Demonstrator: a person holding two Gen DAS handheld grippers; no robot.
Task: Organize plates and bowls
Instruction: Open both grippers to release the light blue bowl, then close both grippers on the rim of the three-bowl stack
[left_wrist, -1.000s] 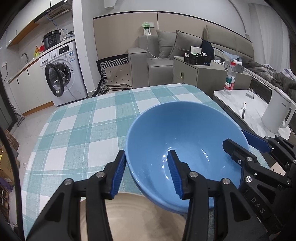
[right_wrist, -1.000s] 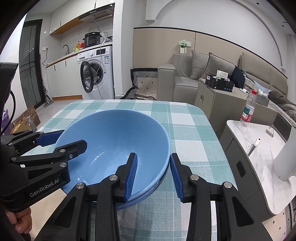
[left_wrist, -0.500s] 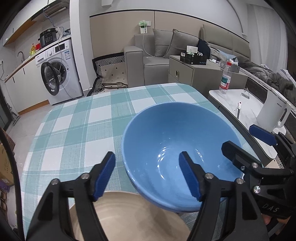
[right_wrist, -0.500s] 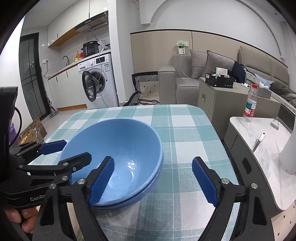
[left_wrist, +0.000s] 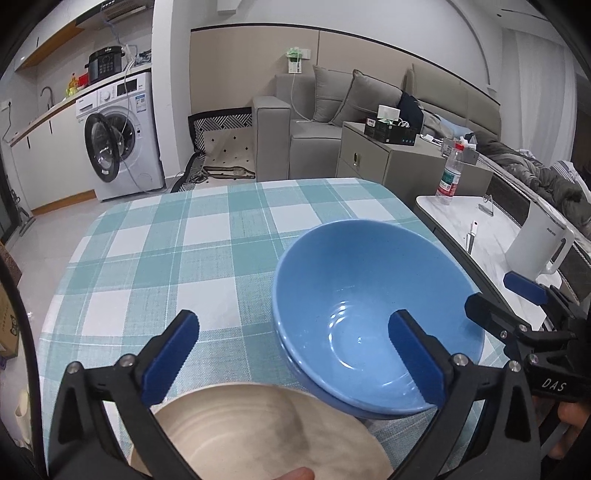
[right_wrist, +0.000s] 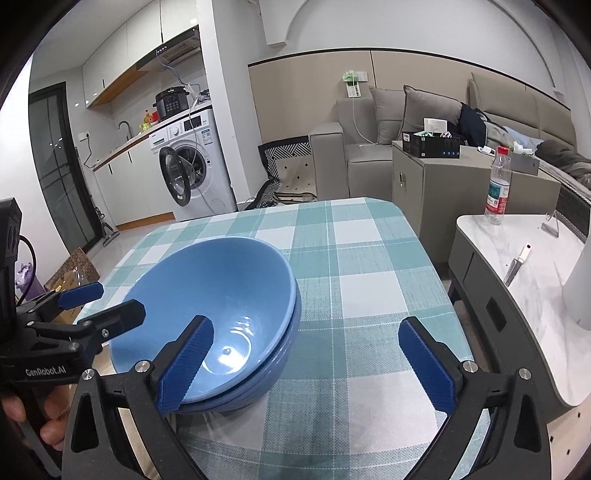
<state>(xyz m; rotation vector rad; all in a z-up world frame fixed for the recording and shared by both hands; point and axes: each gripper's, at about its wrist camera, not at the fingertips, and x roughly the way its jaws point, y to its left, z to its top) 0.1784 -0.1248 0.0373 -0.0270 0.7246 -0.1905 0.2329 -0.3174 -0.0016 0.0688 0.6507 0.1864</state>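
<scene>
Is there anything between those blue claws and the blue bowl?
Nothing visible. The blue bowl, nested on another bowl, sits directly ahead of the left claw and right claw. Both have just been opening and hang wide, touching nothing. A beige plate lies below the left claw, beside the bowls.

surface: table under teal-and-white checked cloth | lying on it: two nested blue ceramic bowls, sitting near right edge | round beige plate resting just beside them

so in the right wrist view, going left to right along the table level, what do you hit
left gripper → stacked blue bowls → checked tablecloth → marble side table, with a water bottle at its back
</scene>
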